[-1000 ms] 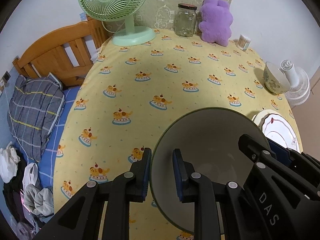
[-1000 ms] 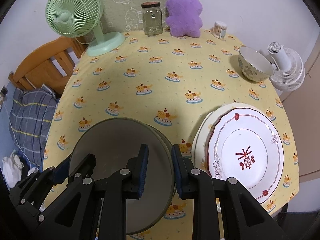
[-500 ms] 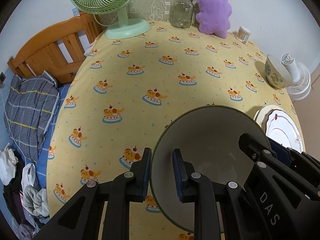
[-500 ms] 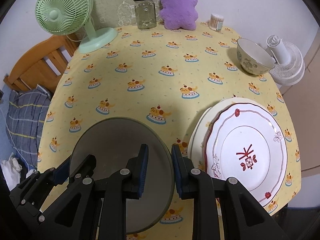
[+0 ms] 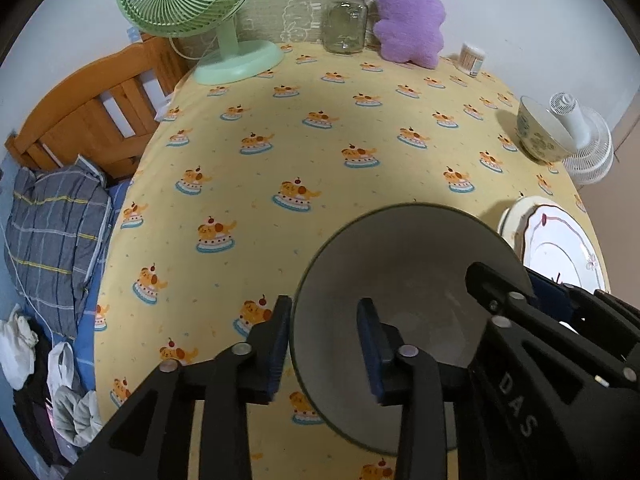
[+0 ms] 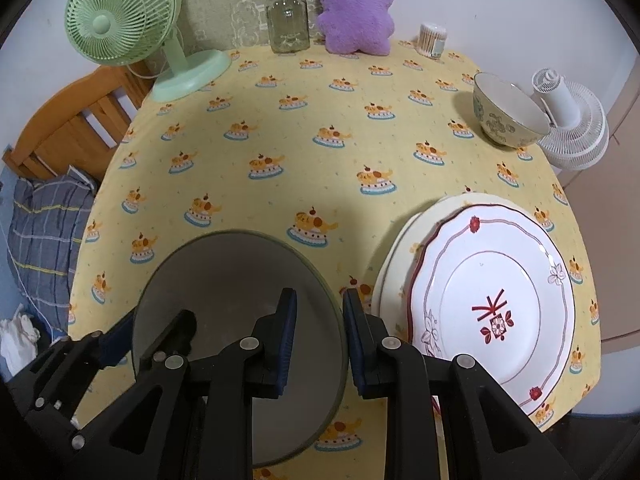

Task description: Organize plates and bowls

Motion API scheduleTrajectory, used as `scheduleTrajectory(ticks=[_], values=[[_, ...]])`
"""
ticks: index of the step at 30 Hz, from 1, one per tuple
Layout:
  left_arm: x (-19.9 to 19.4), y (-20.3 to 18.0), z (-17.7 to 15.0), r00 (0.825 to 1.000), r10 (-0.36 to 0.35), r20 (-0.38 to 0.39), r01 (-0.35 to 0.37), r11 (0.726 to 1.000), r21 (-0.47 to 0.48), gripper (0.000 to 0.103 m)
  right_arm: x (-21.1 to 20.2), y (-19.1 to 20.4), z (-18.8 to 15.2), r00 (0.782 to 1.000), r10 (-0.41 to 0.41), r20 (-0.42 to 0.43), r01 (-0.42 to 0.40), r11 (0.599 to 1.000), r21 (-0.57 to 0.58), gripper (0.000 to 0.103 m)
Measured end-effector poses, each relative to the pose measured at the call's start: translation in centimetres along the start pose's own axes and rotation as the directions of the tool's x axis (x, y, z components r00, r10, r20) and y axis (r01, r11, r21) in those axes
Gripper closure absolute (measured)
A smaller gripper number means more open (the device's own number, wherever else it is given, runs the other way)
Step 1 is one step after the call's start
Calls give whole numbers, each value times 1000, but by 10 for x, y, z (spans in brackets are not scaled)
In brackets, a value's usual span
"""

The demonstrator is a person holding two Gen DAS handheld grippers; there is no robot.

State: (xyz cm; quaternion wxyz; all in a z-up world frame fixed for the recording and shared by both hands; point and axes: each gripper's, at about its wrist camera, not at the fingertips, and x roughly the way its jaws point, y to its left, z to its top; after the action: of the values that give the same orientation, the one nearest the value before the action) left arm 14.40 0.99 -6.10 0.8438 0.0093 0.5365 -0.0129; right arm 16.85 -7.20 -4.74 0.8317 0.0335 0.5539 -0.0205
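My left gripper [image 5: 324, 340] opens off the grey bowl [image 5: 404, 276] rim; my right gripper [image 6: 320, 336] (alone, pinching that rim) risks it tipping

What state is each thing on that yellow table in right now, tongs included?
Grey bowl: held at its rim, above the cloth.
Left tongs: opening, bowl rim between the pads.
Right tongs: shut on the bowl rim.
Red-trimmed plate: stacked on a cream plate.
Patterned bowl: upright, empty.
Glass jar: lid on.
Green fan: upright.
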Motion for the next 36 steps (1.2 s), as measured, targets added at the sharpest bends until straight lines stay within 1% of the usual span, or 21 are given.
scheduleTrajectory(ticks=[2,3,4,5,6,7,8,12,15,22,30,32,36], values=[[-3,-1,-1,1000,-11,-4,11,1000,5,62,-2,0,-2,1000,-1,-4,1,1000,-2,75],[-4,-1,-1,1000,-18,-4,18,1000,9,59,-4,0,-3,1000,4,-3,-4,1000,-1,73],[-6,0,-2,1000,-22,-2,22,1000,11,57,-6,0,-3,1000,10,-3,-10,1000,1,66],[-10,0,-2,1000,-24,5,24,1000,19,50,-9,0,-4,1000,14,0,-14,1000,7,57],[-12,0,-2,999,-31,13,31,999,23,43,-11,0,-5,1000,15,5,-15,1000,9,51],[-17,0,-2,999,-38,23,38,999,27,40,-16,0,-6,1000,20,18,-21,1000,14,43],[-21,0,-3,999,-41,33,40,999,34,37,-21,1,-6,999,23,31,-24,1000,18,40],[-34,2,-1,997,-51,56,49,998,45,32,-37,2,-8,998,17,63,-19,999,31,38],[-45,3,2,995,-61,83,57,997,52,28,-50,1,-7,996,7,92,-11,999,44,33],[-69,-5,11,987,-70,142,61,996,67,27,-79,-8,-2,986,-11,165,-2,997,76,30],[-83,-34,29,978,-72,196,55,994,91,27,-97,-36,12,975,-1,223,-20,995,94,28],[-83,-43,35,977,-70,203,53,995,86,27,-98,-45,19,973,-7,232,-15,996,93,26],[-81,-65,49,976,-54,211,37,996,80,27,-97,-68,36,972,-13,235,-7,996,85,26]])
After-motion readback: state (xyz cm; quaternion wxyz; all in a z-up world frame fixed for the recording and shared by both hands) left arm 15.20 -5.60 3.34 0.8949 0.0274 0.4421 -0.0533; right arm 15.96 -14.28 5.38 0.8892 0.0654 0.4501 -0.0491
